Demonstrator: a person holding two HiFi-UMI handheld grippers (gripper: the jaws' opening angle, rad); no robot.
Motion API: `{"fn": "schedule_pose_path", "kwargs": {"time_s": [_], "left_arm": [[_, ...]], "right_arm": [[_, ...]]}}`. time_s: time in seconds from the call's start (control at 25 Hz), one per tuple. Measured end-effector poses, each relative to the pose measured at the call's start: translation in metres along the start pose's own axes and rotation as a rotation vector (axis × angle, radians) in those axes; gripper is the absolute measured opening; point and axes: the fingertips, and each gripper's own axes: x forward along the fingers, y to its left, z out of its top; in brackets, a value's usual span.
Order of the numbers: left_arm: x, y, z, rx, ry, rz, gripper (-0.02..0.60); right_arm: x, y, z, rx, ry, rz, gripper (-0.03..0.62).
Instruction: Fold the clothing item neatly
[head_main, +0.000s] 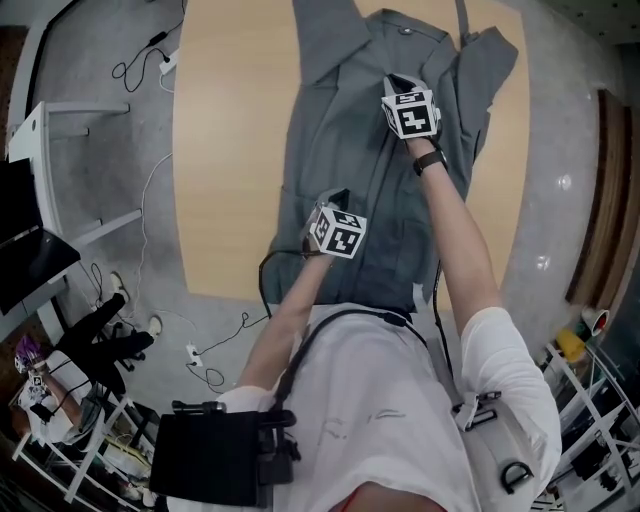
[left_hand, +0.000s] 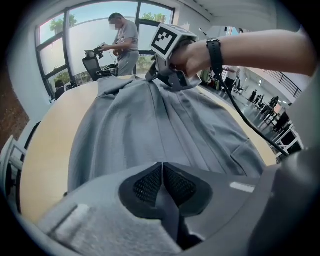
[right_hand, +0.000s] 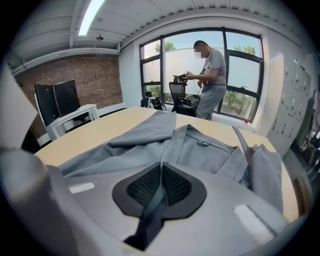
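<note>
A grey button-up shirt (head_main: 340, 130) lies spread on a light wooden table (head_main: 230, 150), collar at the far end. My left gripper (head_main: 333, 198) sits on the shirt's near middle. In the left gripper view its jaws (left_hand: 162, 186) are shut with a fold of the grey cloth (left_hand: 150, 125) pinched between the pads. My right gripper (head_main: 397, 82) is farther up, near the collar and placket. It also shows in the left gripper view (left_hand: 154, 75). In the right gripper view its jaws (right_hand: 161, 187) are shut on a raised strip of shirt cloth (right_hand: 190, 145).
A sleeve is bunched at the shirt's far right (head_main: 490, 60). Bare tabletop (right_hand: 95, 132) lies left of the shirt. A person (right_hand: 210, 75) stands by the windows beyond the table beside an office chair (right_hand: 179, 92). Cables (head_main: 150, 60) and a white shelf (head_main: 60, 170) are on the floor at left.
</note>
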Motion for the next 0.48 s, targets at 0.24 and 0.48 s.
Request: {"fn": "schedule_pose_path", "kwargs": {"time_s": [0.24, 0.48], "left_arm": [[0.001, -0.013, 0.009, 0.027, -0.023, -0.013, 0.054], [0.007, -0.016, 0.001, 0.027, 0.016, -0.045, 0.055]], "right_arm": [[-0.027, -0.016, 0.021, 0.035, -0.074, 0.003, 0.012], [-0.006, -0.036, -0.031, 0.109, 0.028, -0.036, 0.019]]}}
